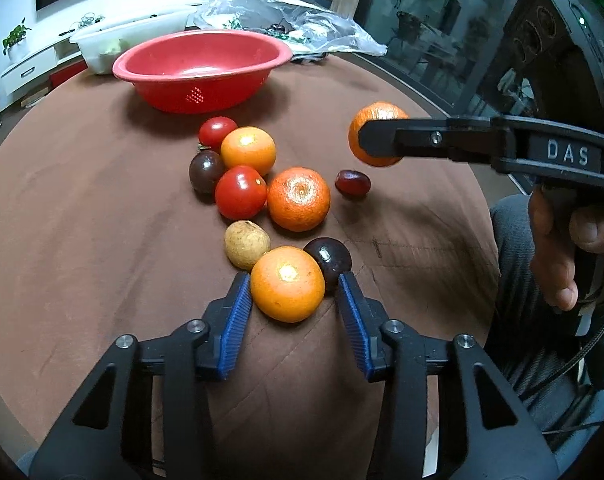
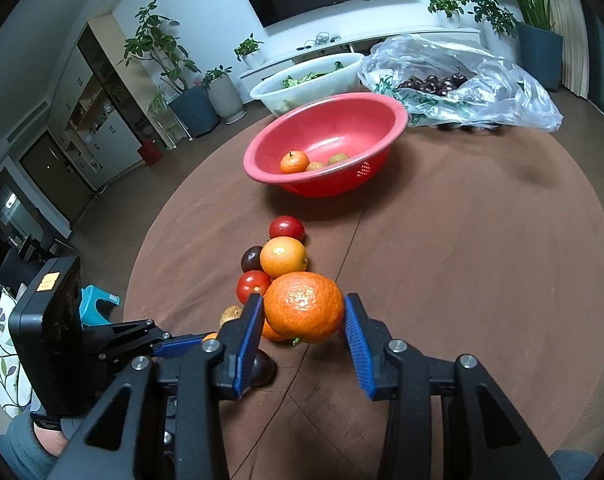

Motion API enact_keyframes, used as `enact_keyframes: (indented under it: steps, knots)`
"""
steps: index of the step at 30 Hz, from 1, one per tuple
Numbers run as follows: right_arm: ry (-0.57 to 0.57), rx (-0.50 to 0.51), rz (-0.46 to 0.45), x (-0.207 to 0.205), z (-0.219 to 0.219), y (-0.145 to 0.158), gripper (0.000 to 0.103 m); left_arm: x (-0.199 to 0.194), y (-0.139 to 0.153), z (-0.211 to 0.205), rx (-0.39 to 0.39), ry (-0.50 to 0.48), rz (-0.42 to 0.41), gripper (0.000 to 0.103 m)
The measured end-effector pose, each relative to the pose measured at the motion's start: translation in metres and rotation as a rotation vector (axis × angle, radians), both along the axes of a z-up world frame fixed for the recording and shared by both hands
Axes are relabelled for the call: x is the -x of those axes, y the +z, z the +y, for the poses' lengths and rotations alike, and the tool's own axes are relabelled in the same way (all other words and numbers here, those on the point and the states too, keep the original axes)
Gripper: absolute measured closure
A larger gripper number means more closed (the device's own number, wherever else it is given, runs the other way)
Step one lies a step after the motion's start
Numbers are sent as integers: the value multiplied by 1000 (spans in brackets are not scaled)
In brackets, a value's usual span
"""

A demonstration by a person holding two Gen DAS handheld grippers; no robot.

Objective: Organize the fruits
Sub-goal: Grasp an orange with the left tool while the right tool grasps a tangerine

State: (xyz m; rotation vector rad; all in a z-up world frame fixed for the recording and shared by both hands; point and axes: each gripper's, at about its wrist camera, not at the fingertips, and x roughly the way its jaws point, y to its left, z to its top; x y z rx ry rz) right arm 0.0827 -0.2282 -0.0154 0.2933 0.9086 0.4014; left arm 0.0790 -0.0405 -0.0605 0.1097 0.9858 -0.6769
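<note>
Broadly, a round bench covered in brown cloth fills both views. At its far side a red colander bowl is set, and in the right wrist view one small orange and two tan fruits are seen lying inside it. Behind the bowl a white tub of green leaves and a clear plastic bag holding dark cherries are placed.

Near the middle of the bench a loose cluster of fruit is spread: two red tomatoes, a dark plum-coloured fruit, a smooth orange, a dimpled mandarin, a small red grape-like fruit a little apart to the right, and a tan fruit.

The right gripper is held above the bench, its jaws closed on a dimpled mandarin, which is lifted clear of the cloth; in the left wrist view it is seen raised to the right of the cluster.

The left gripper is lowered to the near end of the cluster. Its jaws are spread apart around a smooth orange that rests on the cloth, with a gap visible at the right pad. A dark round fruit is seen just behind that orange, beside the right blue pad.
</note>
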Motion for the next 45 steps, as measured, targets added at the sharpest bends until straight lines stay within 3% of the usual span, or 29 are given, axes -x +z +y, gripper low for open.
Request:
enact_keyframes:
  steps: [11, 13, 30, 45]
  knots:
    - [9, 0, 6, 2, 3, -4, 59, 3, 0, 7, 23, 2, -2, 64]
    - [11, 2, 6, 2, 4, -4, 59, 3, 0, 10, 27, 6, -3, 68]
    - [21, 10, 2, 5, 9, -3, 59, 7, 2, 15, 40, 23, 1, 69]
    - [-14, 23, 19, 2, -4, -5, 59, -11, 32, 42, 83, 86, -39, 69]
